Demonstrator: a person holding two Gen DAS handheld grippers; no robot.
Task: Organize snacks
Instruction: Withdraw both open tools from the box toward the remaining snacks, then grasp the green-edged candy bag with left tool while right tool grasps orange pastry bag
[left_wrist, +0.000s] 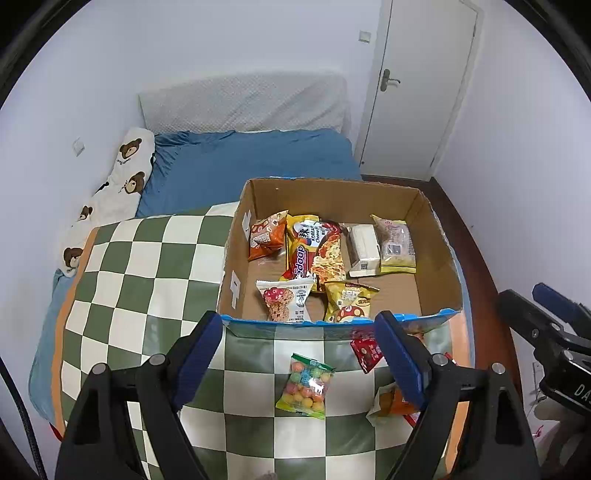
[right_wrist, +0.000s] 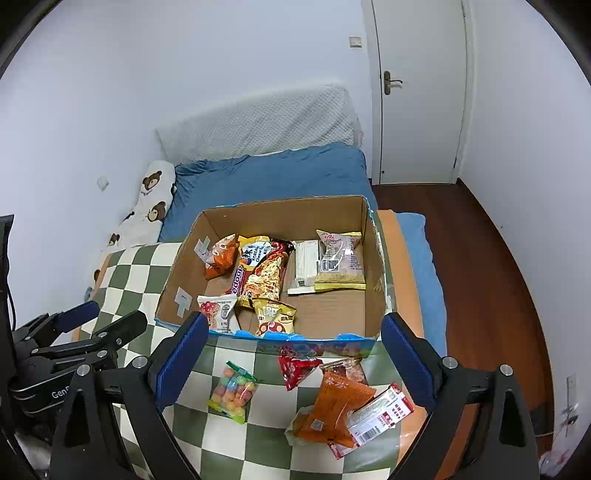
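An open cardboard box (left_wrist: 436, 266) (right_wrist: 373, 295) sits on a green-and-white checkered blanket and holds several snack packets. In front of it lie a bag of coloured candy balls (left_wrist: 304, 386) (right_wrist: 233, 393), a red packet (left_wrist: 365, 354) (right_wrist: 297, 369), an orange packet (right_wrist: 334, 413) (left_wrist: 391, 402) and a red-and-white packet (right_wrist: 380, 415). My left gripper (left_wrist: 301, 354) is open and empty above the candy bag. My right gripper (right_wrist: 295, 360) is open and empty above the loose packets. The left gripper also shows at the left of the right wrist view (right_wrist: 107, 317), and the right gripper at the right of the left wrist view (left_wrist: 535, 306).
The blanket (left_wrist: 147, 266) (right_wrist: 133, 266) covers a bed with a blue sheet (left_wrist: 251, 158) (right_wrist: 273, 173), a bear-print pillow (left_wrist: 125, 173) at the left wall and a white padded headboard (left_wrist: 243, 103). A white door (left_wrist: 417, 88) (right_wrist: 417, 88) and dark wood floor (right_wrist: 491, 277) are to the right.
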